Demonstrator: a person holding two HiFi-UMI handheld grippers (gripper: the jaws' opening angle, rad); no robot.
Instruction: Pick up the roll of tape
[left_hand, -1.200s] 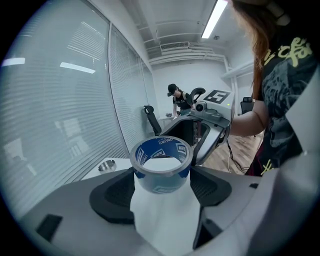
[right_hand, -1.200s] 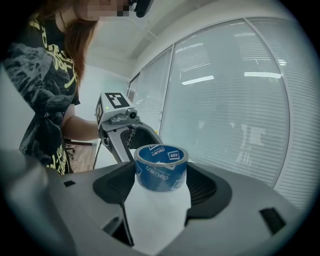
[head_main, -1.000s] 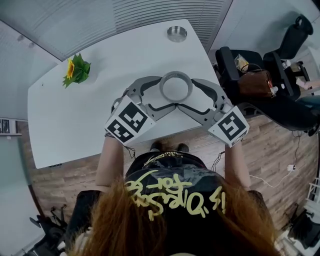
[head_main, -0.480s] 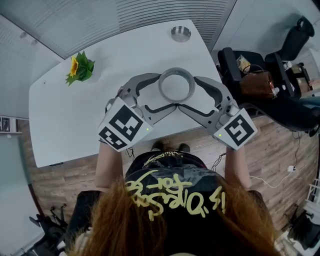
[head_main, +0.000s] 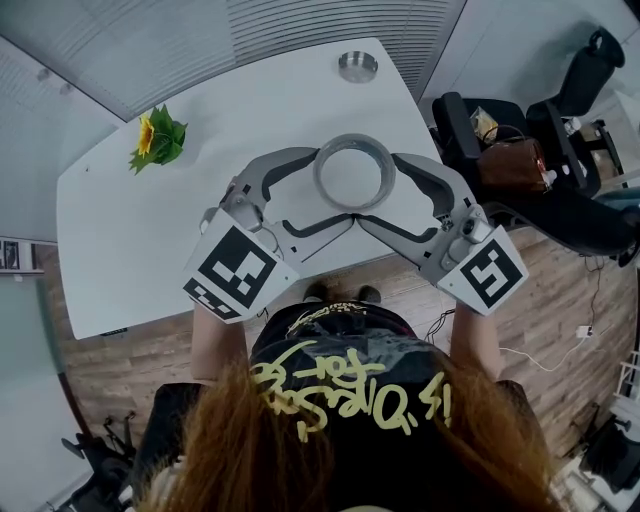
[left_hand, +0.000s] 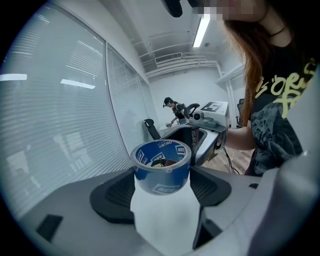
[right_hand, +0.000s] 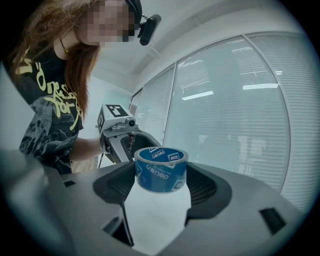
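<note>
Blue-labelled grey roll of tape (head_main: 352, 140) sits centre frame above the white surface (head_main: 120, 230) — left tool (head_main: 330, 185) and right tool (head_main: 378, 190) both clamp it; yellow sunflower (head_main: 152, 140) upper left, wooden floor (head_main: 540, 300) at right.

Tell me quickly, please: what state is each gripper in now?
Left gripper: closed on the roll of tape.
Right gripper: closed on the same roll.

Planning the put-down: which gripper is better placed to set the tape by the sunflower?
Left, probably: left gripper and right gripper both clasp the roll of tape, but the sunflower lies on the left's side.
</note>
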